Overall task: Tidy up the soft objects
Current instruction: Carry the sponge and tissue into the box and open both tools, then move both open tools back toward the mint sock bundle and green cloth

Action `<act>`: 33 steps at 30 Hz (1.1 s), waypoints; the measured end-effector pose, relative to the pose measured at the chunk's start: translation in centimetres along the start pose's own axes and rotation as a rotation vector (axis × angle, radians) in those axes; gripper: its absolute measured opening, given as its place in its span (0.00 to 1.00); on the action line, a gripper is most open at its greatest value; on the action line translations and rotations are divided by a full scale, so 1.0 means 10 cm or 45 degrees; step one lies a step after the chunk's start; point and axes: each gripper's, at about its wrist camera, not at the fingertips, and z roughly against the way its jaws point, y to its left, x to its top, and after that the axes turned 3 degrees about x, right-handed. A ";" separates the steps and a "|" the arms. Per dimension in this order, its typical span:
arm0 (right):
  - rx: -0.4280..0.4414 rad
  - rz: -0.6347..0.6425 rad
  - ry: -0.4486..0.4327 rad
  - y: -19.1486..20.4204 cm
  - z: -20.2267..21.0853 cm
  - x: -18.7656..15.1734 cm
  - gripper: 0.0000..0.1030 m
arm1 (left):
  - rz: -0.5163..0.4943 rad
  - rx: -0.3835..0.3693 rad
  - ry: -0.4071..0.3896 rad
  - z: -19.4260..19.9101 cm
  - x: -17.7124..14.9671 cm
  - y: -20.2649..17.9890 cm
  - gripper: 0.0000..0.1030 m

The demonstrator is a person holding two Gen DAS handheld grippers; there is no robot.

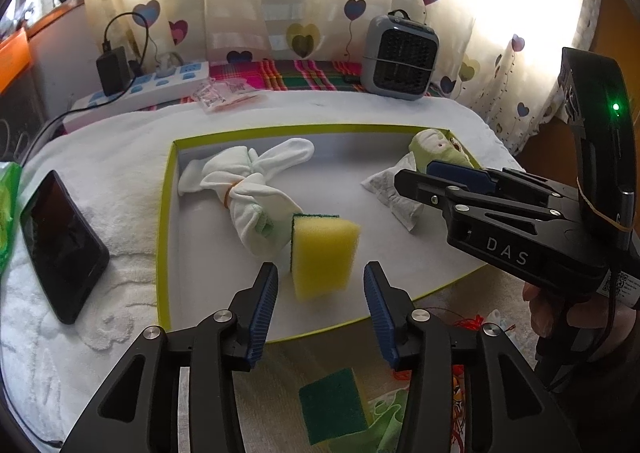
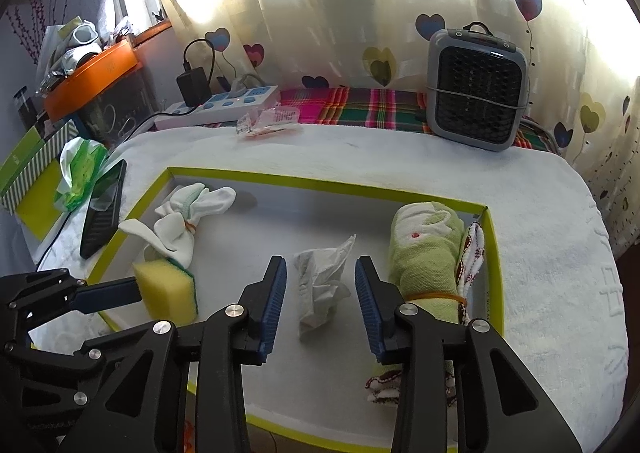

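While both grippers tilt down over the shallow green-rimmed box lid (image 2: 320, 184) on the nubby white towel (image 2: 540, 253), each stands apart from its soft thing. The left gripper (image 1: 320, 293) gapes around a porous yellow sponge (image 1: 324, 253) with a green scouring face, pads clear of it. The right gripper (image 2: 320, 293) is part open astride a crumpled white tissue (image 2: 324, 281), untouched, beside a rolled green cloth (image 2: 432, 265) and banded white socks (image 2: 180, 229).

The yellow sponge (image 1: 324, 257) looks soft and foamy. The tied socks (image 1: 244, 181) are white cloth. The tissue (image 2: 324, 285) is crinkly paper. The phone (image 1: 60, 245) is shiny black.
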 end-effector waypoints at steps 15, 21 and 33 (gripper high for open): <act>0.008 -0.039 -0.061 0.07 0.35 -0.13 0.40 | 0.020 0.023 -0.038 0.28 -0.16 -0.04 0.42; 0.010 -0.052 -0.073 0.12 0.46 -0.21 0.40 | 0.032 0.025 -0.057 0.42 -0.26 -0.06 0.42; 0.028 -0.092 -0.109 0.18 0.74 -0.44 0.40 | 0.075 0.033 -0.077 0.59 -0.49 -0.02 0.42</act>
